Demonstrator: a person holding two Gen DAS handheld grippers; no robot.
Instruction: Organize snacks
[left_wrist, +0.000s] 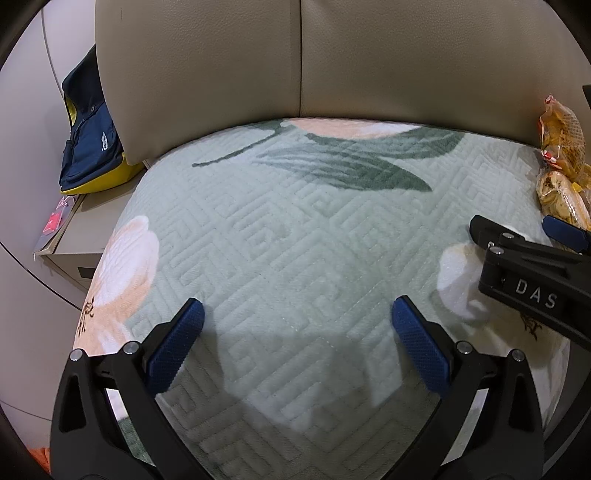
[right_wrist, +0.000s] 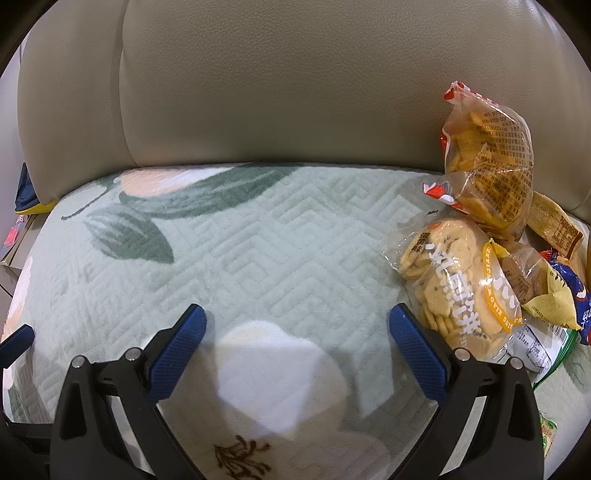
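A heap of snack bags lies on the right side of a sofa seat. In the right wrist view a bag of round crackers (right_wrist: 454, 288) lies in front, an orange chip bag (right_wrist: 487, 166) leans on the backrest behind it, and several more packets (right_wrist: 546, 280) lie further right. My right gripper (right_wrist: 297, 328) hovers open over the seat cover, its right finger just beside the cracker bag, nothing between its fingers. My left gripper (left_wrist: 297, 326) is open above bare cover. In the left wrist view the right gripper (left_wrist: 517, 236) enters from the right, near the orange chip bag (left_wrist: 563, 140).
The seat wears a pale green quilted cover (left_wrist: 280, 229) with flower prints; beige leather back cushions (left_wrist: 240, 66) rise behind. Left of the sofa, a navy and yellow bag (left_wrist: 90, 140) rests on a low beige side table (left_wrist: 79, 229) holding a small red tag (left_wrist: 53, 221).
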